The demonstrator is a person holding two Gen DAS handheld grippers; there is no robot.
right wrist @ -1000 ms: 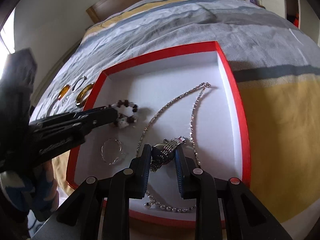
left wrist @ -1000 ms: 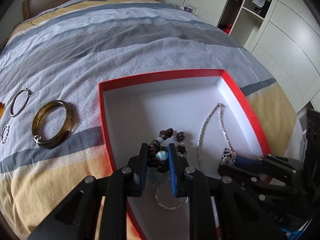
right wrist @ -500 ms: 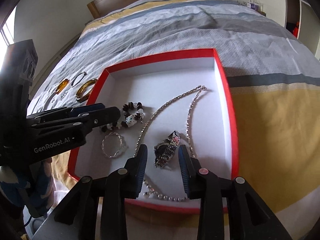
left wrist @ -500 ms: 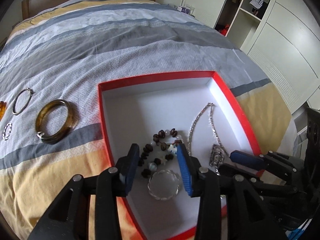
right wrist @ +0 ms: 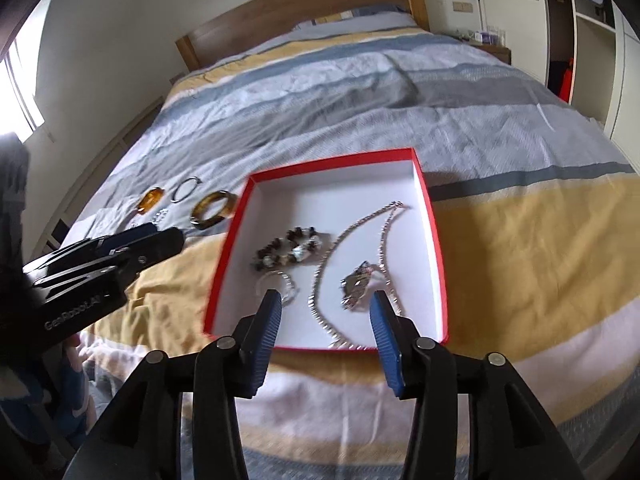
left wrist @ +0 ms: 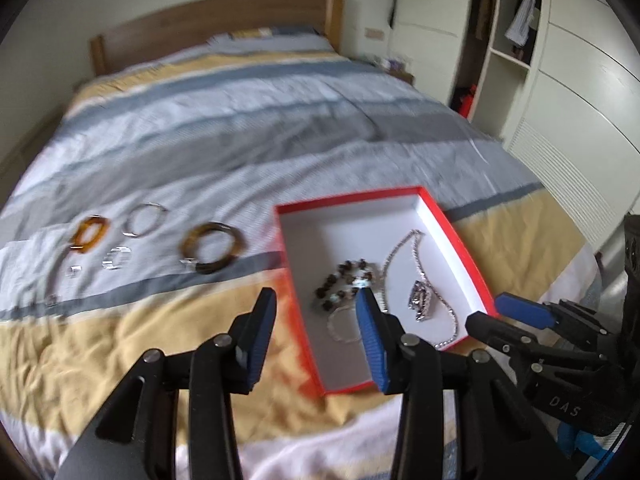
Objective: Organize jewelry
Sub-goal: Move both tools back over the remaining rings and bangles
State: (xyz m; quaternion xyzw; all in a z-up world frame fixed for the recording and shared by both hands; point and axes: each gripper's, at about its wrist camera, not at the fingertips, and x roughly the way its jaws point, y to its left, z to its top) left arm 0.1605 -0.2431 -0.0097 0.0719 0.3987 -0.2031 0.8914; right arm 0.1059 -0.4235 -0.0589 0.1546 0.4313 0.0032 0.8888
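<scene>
A red box [left wrist: 352, 196] [right wrist: 332, 164] with a white inside lies on the striped bed. In it lie a dark beaded bracelet [left wrist: 344, 280] [right wrist: 286, 250], a silver chain necklace [left wrist: 400, 248] [right wrist: 360, 222], a metal watch [left wrist: 422, 300] [right wrist: 356, 284] and a thin silver bangle [left wrist: 340, 326] [right wrist: 280, 280]. My left gripper [left wrist: 315, 294] hovers above the box's near left edge, jaws opening, nothing between them. My right gripper [right wrist: 325, 295] hangs over the box's near side, jaws opening and empty, well above the watch.
Left of the box on the bedspread lie a brown bangle [left wrist: 212, 248] [right wrist: 212, 208], a silver hoop [left wrist: 144, 218], an amber piece [left wrist: 90, 234] and small silver pieces [left wrist: 116, 258]. A wooden headboard [right wrist: 304, 12] stands far back, white wardrobes [left wrist: 580, 100] to the right.
The left gripper let go of the beaded bracelet and the right let go of the watch. Both opened, rose and drew back from the box; both pieces lie inside.
</scene>
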